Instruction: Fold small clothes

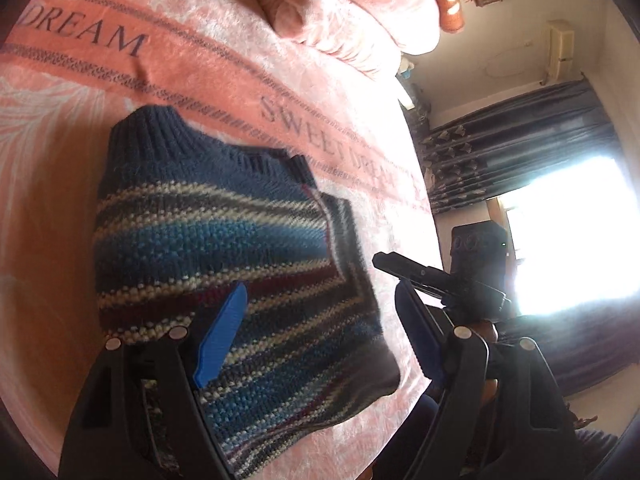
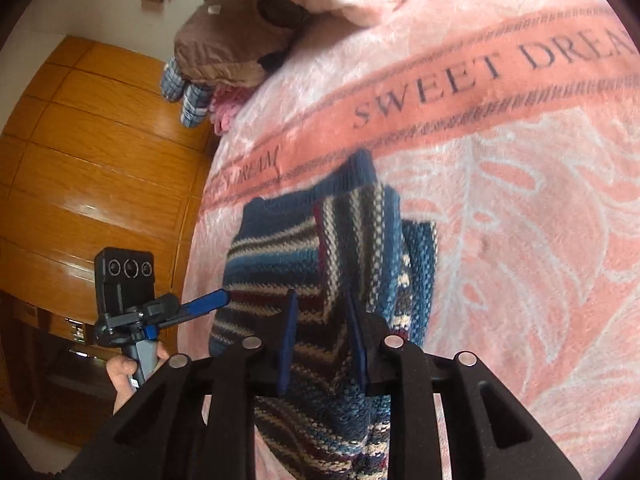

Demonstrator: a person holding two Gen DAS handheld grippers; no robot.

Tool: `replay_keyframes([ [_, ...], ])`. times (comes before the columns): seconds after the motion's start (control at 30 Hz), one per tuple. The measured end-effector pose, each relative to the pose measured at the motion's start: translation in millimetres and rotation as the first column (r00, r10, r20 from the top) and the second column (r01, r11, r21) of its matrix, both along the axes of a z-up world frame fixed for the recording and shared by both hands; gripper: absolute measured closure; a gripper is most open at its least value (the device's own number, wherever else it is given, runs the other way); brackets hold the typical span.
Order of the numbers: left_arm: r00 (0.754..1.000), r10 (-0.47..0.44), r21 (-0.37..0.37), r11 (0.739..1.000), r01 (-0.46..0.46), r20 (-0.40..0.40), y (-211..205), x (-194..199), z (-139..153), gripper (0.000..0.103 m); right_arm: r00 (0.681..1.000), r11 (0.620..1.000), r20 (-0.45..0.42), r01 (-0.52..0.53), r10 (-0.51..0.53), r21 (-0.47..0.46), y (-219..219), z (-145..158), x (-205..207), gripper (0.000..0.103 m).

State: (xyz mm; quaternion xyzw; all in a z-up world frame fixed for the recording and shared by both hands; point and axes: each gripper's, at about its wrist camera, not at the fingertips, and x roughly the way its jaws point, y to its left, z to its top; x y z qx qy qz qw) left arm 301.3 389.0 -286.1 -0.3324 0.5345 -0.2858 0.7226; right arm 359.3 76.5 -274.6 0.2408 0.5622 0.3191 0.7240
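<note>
My right gripper [image 2: 322, 332] pinches the striped sweater's [image 2: 280, 264] near hem, collar lying straight ahead on the bed [image 2: 520, 200]; my left gripper [image 1: 320, 332] gapes wide beside it.

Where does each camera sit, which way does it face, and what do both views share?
Left wrist: on the left gripper, facing along its fingers over the striped sweater on the pink blanket; the right gripper shows.
Right wrist: on the right gripper, facing the sweater; the left gripper and a hand show.
Shared: sweater and blanket.
</note>
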Motion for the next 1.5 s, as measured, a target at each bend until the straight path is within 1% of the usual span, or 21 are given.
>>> replay_keyframes([
  [0.03, 1.0, -0.001, 0.023, 1.0, 0.001, -0.008, -1, 1, -9, 0.033, 1.0, 0.999, -0.029, -0.001, -0.001, -0.046, 4, -13, 1, 0.086],
  [0.07, 1.0, 0.007, 0.02, 1.0, -0.006, -0.01, 0, 1, -12, 0.039, 0.998, 0.994, -0.052, -0.026, 0.02, -0.11, 6, -24, 0, 0.103],
  [0.13, 1.0, 0.015, 0.016, 1.0, -0.015, -0.009, 4, -4, -1, 0.041, 0.999, 0.989, -0.022, -0.03, 0.027, -0.145, 4, -27, -7, 0.103],
  [0.27, 0.996, -0.028, -0.036, 0.999, 0.031, 0.086, 5, -43, 34, 0.033, 0.995, 0.995, 0.056, -0.084, 0.087, -0.062, 3, 14, -42, 0.098],
  [0.33, 0.995, -0.068, -0.025, 0.997, 0.07, 0.078, 2, -63, 30, 0.033, 0.988, 0.988, 0.067, -0.133, 0.138, -0.076, 11, 19, -59, 0.098],
  [0.4, 0.997, -0.077, 0.062, 0.995, 0.075, 0.027, -3, -69, 10, 0.034, 0.987, 0.978, 0.028, -0.152, 0.157, -0.139, 16, 1, -66, 0.103],
  [0.47, 0.998, -0.065, 0.063, 0.996, 0.066, -0.016, -2, -67, -13, 0.043, 0.989, 0.975, 0.018, -0.145, 0.15, -0.17, 13, -20, -64, 0.103],
  [0.5, 0.999, -0.038, 0.055, 0.998, 0.04, -0.029, 2, -66, -18, 0.054, 0.992, 0.984, -0.01, -0.125, 0.125, -0.13, 8, -26, -61, 0.103],
  [0.57, 0.999, -0.018, 0.041, 0.999, 0.02, -0.036, 6, -65, -17, 0.057, 0.993, 0.984, -0.009, -0.119, 0.119, -0.134, 4, -19, -63, 0.103],
  [0.73, 0.999, -0.03, -0.021, 0.999, 0.031, 0.036, 6, -89, 14, 0.041, 0.984, 0.98, 0.075, -0.148, 0.159, -0.136, 3, 21, -94, 0.098],
  [0.83, 0.999, -0.005, 0.094, 0.996, 0.008, -0.032, 5, -94, -12, 0.039, 0.986, 0.969, 0.03, -0.157, 0.166, -0.191, 5, 3, -102, 0.102],
  [0.87, 0.998, 0.009, 0.089, 0.996, -0.003, -0.061, 7, -94, -26, 0.041, 0.987, 0.966, 0.001, -0.159, 0.162, -0.204, 5, -10, -104, 0.103],
  [1.0, 0.99, 0.108, -0.03, 0.993, -0.111, -0.09, 22, -100, -32, 0.038, 0.988, 0.964, 0.017, -0.147, 0.154, -0.221, 4, -10, -117, 0.102],
  [1.13, 0.991, 0.133, 0.033, 0.991, -0.132, -0.004, 18, -137, 6, 0.02, 0.989, 0.973, 0.103, -0.082, 0.107, -0.215, -8, 29, -149, 0.084],
  [1.17, 0.989, 0.146, 0.077, 0.986, -0.148, 0.034, 17, -150, 21, 0.007, 0.988, 0.974, 0.127, -0.063, 0.092, -0.218, -13, 39, -160, 0.075],
  [1.23, 0.978, 0.18, 0.246, 0.948, -0.202, 0.108, 8, -185, 50, 0.003, 0.985, 0.97, 0.159, -0.021, 0.061, -0.242, -21, 57, -185, 0.051],
  [1.3, 0.965, 0.174, 0.455, 0.856, -0.246, 0.194, -7, -221, 79, 0.003, 0.978, 0.956, 0.209, 0.035, 0.027, -0.29, -25, 75, -215, 0.018],
  [1.37, 0.948, 0.158, 0.58, 0.759, -0.296, 0.277, -25, -259, 101, 0.003, 0.965, 0.932, 0.261, 0.074, 0.023, -0.356, -22, 91, -248, 0.005],
  [1.43, 0.929, 0.183, 0.656, 0.665, -0.358, 0.323, -31, -294, 118, 0.003, 0.952, 0.883, 0.305, 0.126, 0.021, -0.453, -15, 105, -277, 0.004],
  [1.47, 0.923, 0.195, 0.664, 0.646, -0.376, 0.333, -34, -308, 124, 0.003, 0.942, 0.849, 0.337, 0.164, 0.017, -0.502, -11, 112, -293, 0.004],
  [1.5, 0.919, 0.201, 0.654, 0.652, -0.385, 0.34, -37, -322, 131, 0.003, 0.927, 0.819, 0.375, 0.209, 0.008, -0.534, -7, 120, -307, 0.004],
])
